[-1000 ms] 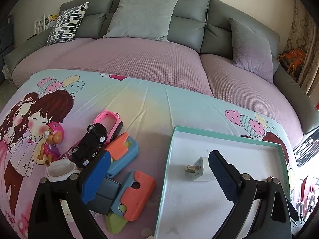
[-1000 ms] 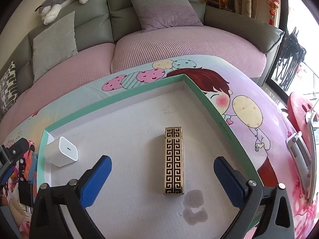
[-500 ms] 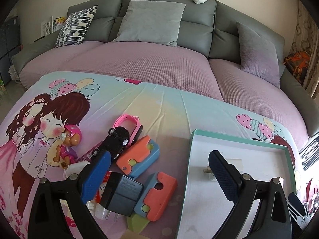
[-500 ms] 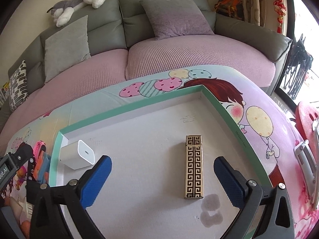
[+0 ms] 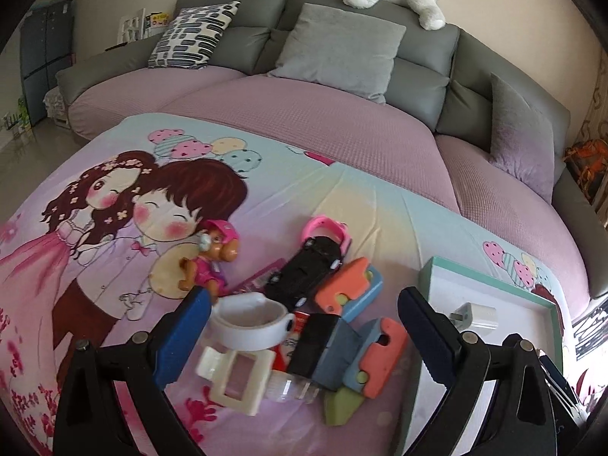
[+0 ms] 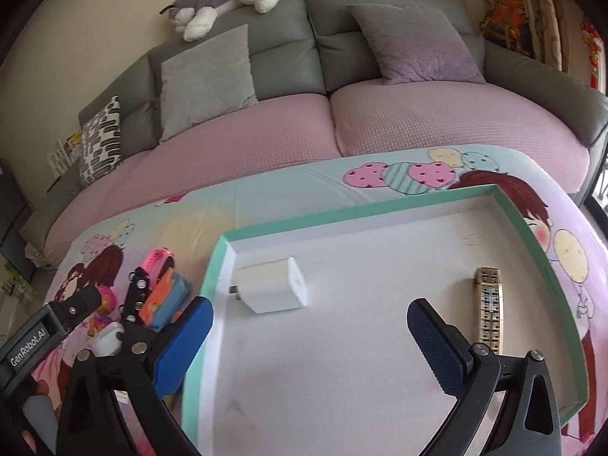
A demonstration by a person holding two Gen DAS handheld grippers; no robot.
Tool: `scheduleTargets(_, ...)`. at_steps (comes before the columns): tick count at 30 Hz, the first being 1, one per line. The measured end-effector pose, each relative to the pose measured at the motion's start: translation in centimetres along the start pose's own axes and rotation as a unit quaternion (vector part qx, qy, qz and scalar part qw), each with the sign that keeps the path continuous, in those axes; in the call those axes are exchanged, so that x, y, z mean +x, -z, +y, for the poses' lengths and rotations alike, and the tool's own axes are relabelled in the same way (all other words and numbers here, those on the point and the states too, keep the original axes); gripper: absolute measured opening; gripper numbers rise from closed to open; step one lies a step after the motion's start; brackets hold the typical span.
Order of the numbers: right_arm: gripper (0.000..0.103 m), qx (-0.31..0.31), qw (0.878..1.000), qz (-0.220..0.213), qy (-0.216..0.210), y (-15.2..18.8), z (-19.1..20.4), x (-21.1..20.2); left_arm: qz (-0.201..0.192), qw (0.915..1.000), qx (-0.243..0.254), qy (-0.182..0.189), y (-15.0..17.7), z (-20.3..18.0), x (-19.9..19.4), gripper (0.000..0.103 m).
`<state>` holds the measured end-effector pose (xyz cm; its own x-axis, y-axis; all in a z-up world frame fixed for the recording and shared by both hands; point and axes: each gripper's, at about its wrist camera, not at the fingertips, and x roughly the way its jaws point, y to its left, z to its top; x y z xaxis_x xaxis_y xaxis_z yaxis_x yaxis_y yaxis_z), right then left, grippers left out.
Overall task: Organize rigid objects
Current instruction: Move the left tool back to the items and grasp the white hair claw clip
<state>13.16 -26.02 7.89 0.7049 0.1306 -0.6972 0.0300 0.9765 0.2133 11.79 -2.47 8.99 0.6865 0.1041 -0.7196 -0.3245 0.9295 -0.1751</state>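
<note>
A green-rimmed white tray (image 6: 380,211) holds a white charger plug (image 6: 273,290) and a gold patterned lighter (image 6: 488,307). My right gripper (image 6: 309,336) is open and empty above the tray floor. My left gripper (image 5: 304,323) is open and empty over a toy pile left of the tray: a white ring-shaped cup (image 5: 249,321), a cream hair clip (image 5: 235,378), a black adapter (image 5: 317,344), a black toy car (image 5: 307,271), a pink watch (image 5: 326,228), orange-and-blue blocks (image 5: 347,287) and a pup figurine (image 5: 212,256). The tray (image 5: 490,279) and plug (image 5: 475,315) also show in the left wrist view.
The table wears a cartoon-print cloth (image 5: 114,228). A grey sofa with a pink cover (image 5: 323,121) and cushions runs along the far side. The left gripper's body (image 6: 49,328) shows in the right wrist view, beside the toy pile (image 6: 159,296).
My left gripper has swung left from the tray to over the toy pile. My right gripper has drifted left across the tray, away from the lighter, toward the plug.
</note>
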Motion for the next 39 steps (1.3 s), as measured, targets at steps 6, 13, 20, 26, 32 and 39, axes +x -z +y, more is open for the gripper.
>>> scheduleTargets(6, 0.103, -0.017, 0.999, 0.02, -0.031, 0.7, 3.6, 0.9, -0.017, 0.9978, -0.048, -0.043, -0.6, 5.5, -1.4, 0.099)
scheduleTargets(13, 0.103, -0.051, 0.996, 0.029, -0.063, 1.9, 7.9, 1.6, -0.031, 0.9948, -0.085, -0.047, -0.6, 9.3, -2.1, 0.099)
scheduleTargets(20, 0.103, -0.088, 0.992, 0.049, -0.073, 3.2, 11.0, 2.4, -0.017, 0.9949, -0.088, -0.046, 0.0, 11.4, -1.4, 0.099)
scheduleTargets(26, 0.103, -0.097, 0.991, 0.056, -0.073, 3.8, 11.7, 2.6, 0.023, 0.9975, -0.061, -0.027, 0.9, 11.2, 0.2, 0.099)
scheduleTargets(32, 0.103, -0.08, 0.993, 0.05, -0.068, 3.5, 10.8, 2.1, 0.061, 0.9975, -0.034, 0.001, 1.6, 9.9, 1.4, 0.099)
scheduleTargets(39, 0.102, -0.071, 0.996, 0.037, -0.047, 3.1, 9.9, 1.6, 0.095, 0.9953, 0.011, 0.016, 2.4, 7.9, 2.2, 0.099)
